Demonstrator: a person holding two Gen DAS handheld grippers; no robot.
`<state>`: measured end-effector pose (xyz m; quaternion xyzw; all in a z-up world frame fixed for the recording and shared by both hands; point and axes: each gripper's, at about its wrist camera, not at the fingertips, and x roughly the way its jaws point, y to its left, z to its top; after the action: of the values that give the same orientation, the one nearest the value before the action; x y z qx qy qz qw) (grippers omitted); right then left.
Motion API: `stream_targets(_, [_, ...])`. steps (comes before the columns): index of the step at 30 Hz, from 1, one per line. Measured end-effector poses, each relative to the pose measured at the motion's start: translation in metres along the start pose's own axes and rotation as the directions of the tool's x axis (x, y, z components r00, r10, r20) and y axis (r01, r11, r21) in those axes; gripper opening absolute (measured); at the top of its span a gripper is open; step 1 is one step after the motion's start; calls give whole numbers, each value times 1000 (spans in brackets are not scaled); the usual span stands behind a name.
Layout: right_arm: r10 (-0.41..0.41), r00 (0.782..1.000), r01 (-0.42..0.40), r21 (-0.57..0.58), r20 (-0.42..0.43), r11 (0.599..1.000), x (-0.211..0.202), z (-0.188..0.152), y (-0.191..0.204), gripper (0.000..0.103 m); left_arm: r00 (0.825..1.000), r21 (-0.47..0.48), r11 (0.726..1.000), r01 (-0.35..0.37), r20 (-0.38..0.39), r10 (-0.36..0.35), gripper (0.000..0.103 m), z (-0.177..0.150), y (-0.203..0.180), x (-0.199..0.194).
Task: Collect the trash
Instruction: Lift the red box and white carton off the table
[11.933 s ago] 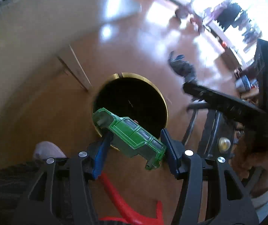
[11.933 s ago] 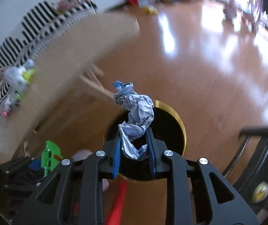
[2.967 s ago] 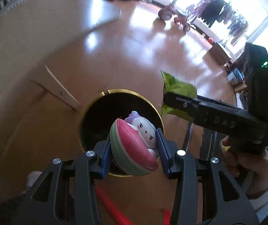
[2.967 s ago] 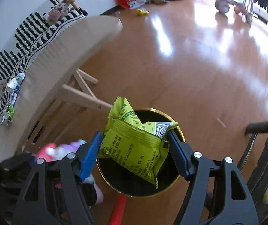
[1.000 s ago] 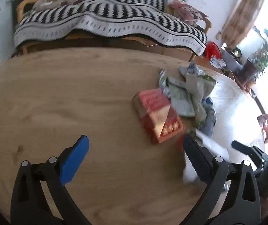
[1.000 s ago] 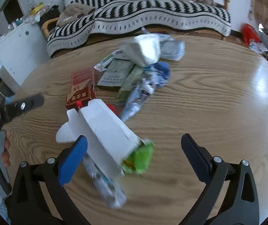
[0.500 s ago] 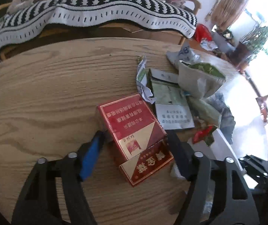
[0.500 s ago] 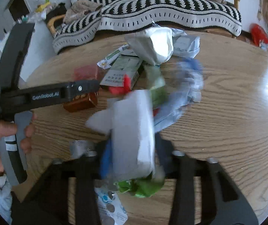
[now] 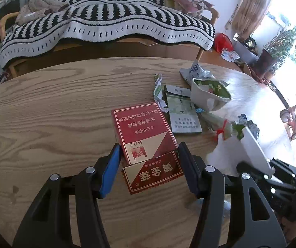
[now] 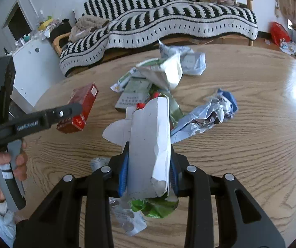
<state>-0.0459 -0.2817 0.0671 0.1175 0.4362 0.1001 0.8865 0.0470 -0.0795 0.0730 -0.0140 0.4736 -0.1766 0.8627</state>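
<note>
on the wooden desk (image 9: 44,107), the left gripper (image 9: 148,165) has just been narrowing its jaws around a red cigarette pack (image 9: 146,142), pads touching its sides, long axis running away from the camera, opened lid end nearest. the right gripper (image 10: 148,173), jaws just drawn in, pinches a white torn carton (image 10: 150,144) pointing away toward the wrapper pile (image 10: 162,76).

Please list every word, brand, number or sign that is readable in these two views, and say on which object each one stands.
"GenRobot.AI": white lettering on the left gripper's black body, seen from the right wrist view.
"AB": blue letters, partly folded away, on the crumpled white wrapper.
Red cigarette pack: Chinese characters, upside down; I cannot read them reliably.
Grey-green cigarette pack: print too small.
Blister pack: print blurred.
</note>
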Motion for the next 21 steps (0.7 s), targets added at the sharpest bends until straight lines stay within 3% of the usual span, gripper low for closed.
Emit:
stream_targets(11, [-16,998,15,9,55,1000,-50,-7,6,33,999,36,999,36,19,-37,56,-24,-25,-42])
stream_targets(16, [-44,992,34,88,115,996,-103,-24,-25,33,996,108,992,72,49,-78,56,-32,-63,-69])
stream_targets(21, [-25,983,-4,153,184,988,-160,-50,-62,33,987,176,976,128,69,-142,56,-46,-110,-93])
